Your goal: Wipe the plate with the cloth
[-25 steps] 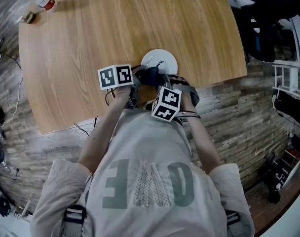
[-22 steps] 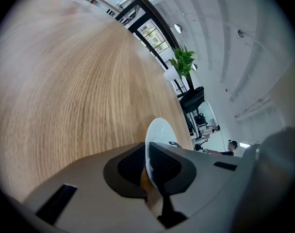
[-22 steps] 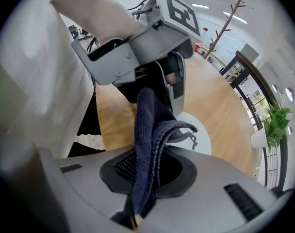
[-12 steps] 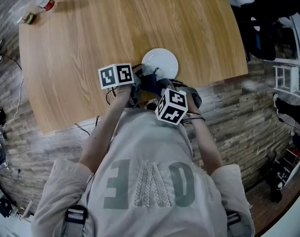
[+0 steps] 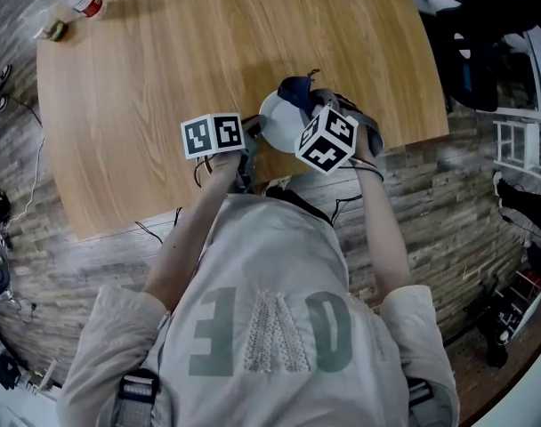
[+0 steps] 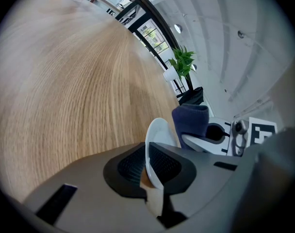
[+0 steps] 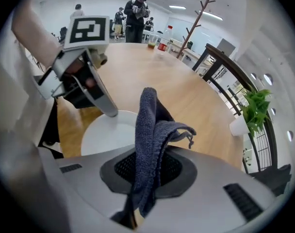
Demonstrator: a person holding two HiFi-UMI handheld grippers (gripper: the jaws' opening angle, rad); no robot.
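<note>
A small white plate (image 5: 272, 114) sits near the round wooden table's (image 5: 164, 60) front edge. My left gripper (image 5: 251, 134) is shut on its rim; in the left gripper view the plate (image 6: 156, 139) stands edge-on between the pads of that gripper (image 6: 148, 168). My right gripper (image 5: 302, 103) is shut on a dark blue cloth (image 5: 297, 89) over the plate's far right side. In the right gripper view the cloth (image 7: 148, 130) hangs folded out of that gripper (image 7: 147, 171), above the plate (image 7: 106, 132). The cloth (image 6: 191, 120) hides part of the plate.
A bottle with a red cap (image 5: 77, 1) and a small object (image 5: 52, 31) lie at the table's far left. The table edge (image 5: 342, 158) runs just below the plate. A potted plant (image 7: 254, 108), a railing and standing people (image 7: 135, 13) are beyond the table.
My right gripper has carried the cloth from the plate's near edge up and to the right, across to its far side. The left gripper has stayed in place on the rim.
</note>
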